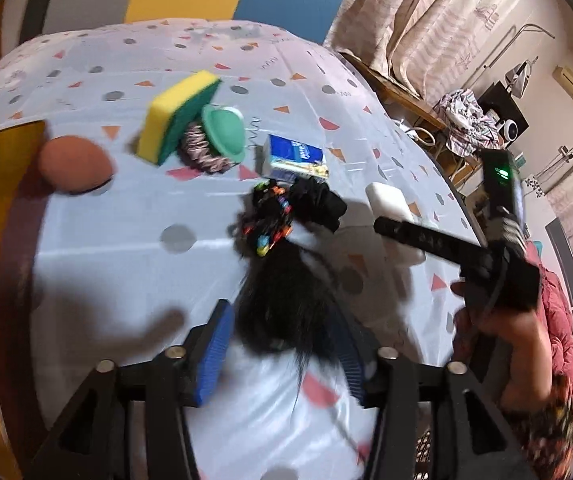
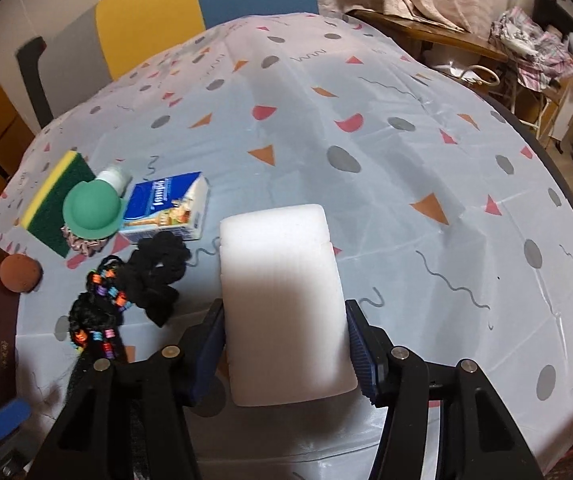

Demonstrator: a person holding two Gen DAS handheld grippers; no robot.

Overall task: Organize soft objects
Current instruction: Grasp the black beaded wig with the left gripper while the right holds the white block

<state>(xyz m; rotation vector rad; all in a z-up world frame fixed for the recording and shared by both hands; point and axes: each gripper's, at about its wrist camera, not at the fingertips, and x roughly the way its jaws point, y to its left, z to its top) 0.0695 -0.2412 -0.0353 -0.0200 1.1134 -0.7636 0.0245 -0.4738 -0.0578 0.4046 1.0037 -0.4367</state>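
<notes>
Warm indoor light falls from above, throwing soft dark shadows across the patterned tablecloth (image 1: 126,272) at lower left. The left wrist view is motion-blurred throughout; the right wrist view is sharper. Both bend strongly at their black, vignetted corners.

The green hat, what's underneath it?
The green hat sits on a pink ruffled scrunchie, which peeks out below the brim, and leans against the sponge. How much of the scrunchie lies beneath is hidden.
</notes>
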